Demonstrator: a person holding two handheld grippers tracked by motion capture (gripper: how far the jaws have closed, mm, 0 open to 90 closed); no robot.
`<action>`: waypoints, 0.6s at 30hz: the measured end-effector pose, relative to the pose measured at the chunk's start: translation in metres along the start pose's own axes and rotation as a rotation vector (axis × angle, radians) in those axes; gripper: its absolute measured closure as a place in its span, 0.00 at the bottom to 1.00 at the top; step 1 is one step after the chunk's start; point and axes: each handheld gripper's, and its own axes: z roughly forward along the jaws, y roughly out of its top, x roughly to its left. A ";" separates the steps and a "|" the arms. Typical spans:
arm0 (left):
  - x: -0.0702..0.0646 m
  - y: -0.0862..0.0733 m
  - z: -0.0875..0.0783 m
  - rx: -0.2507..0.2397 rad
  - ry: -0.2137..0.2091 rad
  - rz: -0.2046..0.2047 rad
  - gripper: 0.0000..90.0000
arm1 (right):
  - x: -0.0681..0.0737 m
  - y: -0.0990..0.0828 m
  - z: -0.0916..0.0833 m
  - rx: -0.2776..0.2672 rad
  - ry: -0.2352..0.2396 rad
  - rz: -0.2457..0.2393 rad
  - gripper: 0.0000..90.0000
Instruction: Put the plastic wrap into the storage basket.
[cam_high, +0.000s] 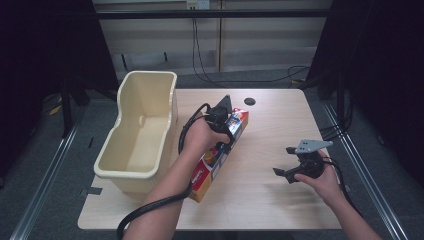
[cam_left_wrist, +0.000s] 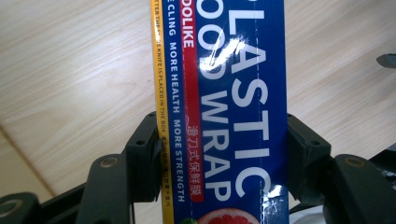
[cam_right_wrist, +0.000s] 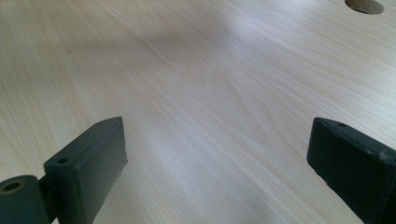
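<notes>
The left gripper (cam_high: 226, 121) is clamped across the plastic wrap box (cam_high: 220, 155), one jaw pressed to each long side, as the left gripper view shows against the blue printed face (cam_left_wrist: 233, 116). The box lies lengthwise near the middle of the table (cam_high: 270, 200), running from the near edge toward the far edge, just beside the right wall of the cream bin (cam_high: 137, 132), which stands along the left edge and holds nothing visible. The right gripper (cam_high: 287, 172) hovers toward the right edge, well apart from the box, jaws spread wide with bare wood between them. A round cable hole (cam_high: 250, 101) sits near the far edge.

Step in hand, as judged: the grasp on the box is made and the lift is about to begin. The next move likely calls for raising the box clear of the bin's rim, carrying it left and lowering it inside lengthwise. Because the grip sits toward the far end, the near end may sag.
</notes>
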 end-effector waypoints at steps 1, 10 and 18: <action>0.001 0.000 -0.003 0.006 0.007 0.001 0.45 | 0.000 0.000 0.000 0.000 0.000 0.000 0.05; 0.011 -0.003 -0.025 0.000 -0.002 -0.023 0.45 | 0.001 0.000 0.001 0.005 0.016 -0.002 0.01; 0.019 -0.006 -0.046 -0.011 -0.001 -0.051 0.45 | 0.002 0.000 0.002 0.012 0.024 0.006 0.01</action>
